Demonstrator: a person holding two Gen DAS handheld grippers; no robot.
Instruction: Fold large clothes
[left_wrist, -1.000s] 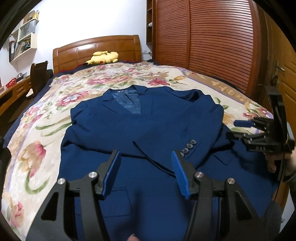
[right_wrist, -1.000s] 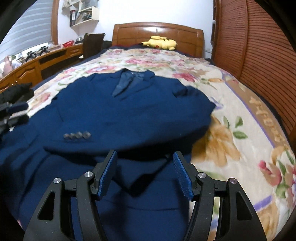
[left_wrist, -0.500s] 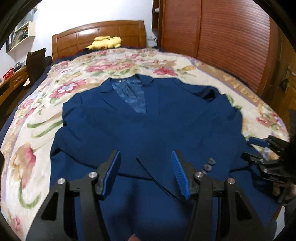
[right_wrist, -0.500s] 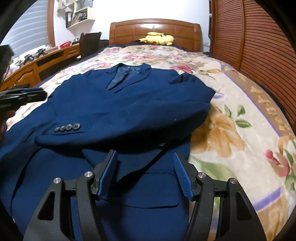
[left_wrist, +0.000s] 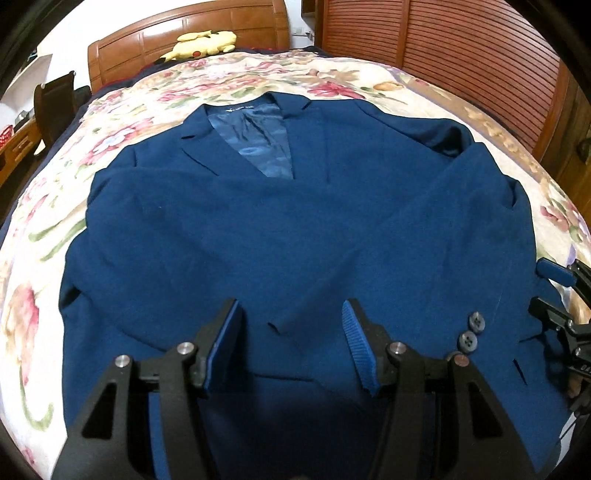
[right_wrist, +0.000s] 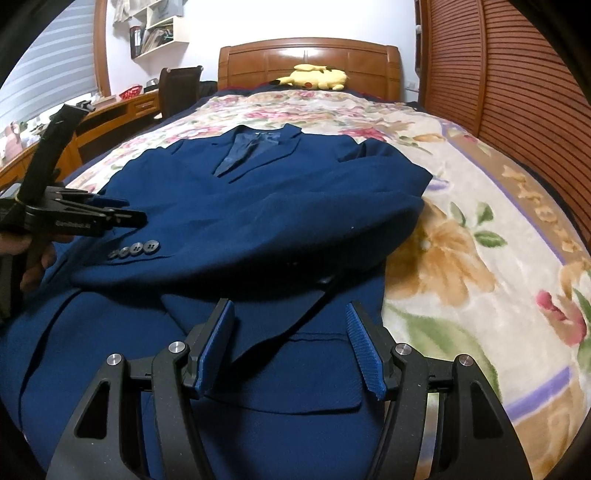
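A navy suit jacket (left_wrist: 295, 221) lies face up on the floral bedspread (left_wrist: 110, 122), collar toward the headboard, with both sleeves crossed over its front. Dark cuff buttons (left_wrist: 468, 339) show on the upper sleeve. My left gripper (left_wrist: 290, 314) hovers open over the lower middle of the jacket, with nothing between its blue pads. My right gripper (right_wrist: 290, 314) stands open above the jacket's right hem and flap pocket (right_wrist: 295, 373). In the right wrist view the left gripper (right_wrist: 127, 212), held in a hand, sits just above the cuff buttons (right_wrist: 136, 249).
A yellow plush toy (right_wrist: 314, 77) rests against the wooden headboard (right_wrist: 310, 55). Slatted wooden wardrobe doors (right_wrist: 498, 92) run along the bed's right side. A desk (right_wrist: 110, 114), a chair (right_wrist: 181, 88) and wall shelves stand to the left.
My left gripper has moved forward and down over the jacket, reaching farther in beside the cuff buttons. The right gripper has stayed put, and the jacket lies as before.
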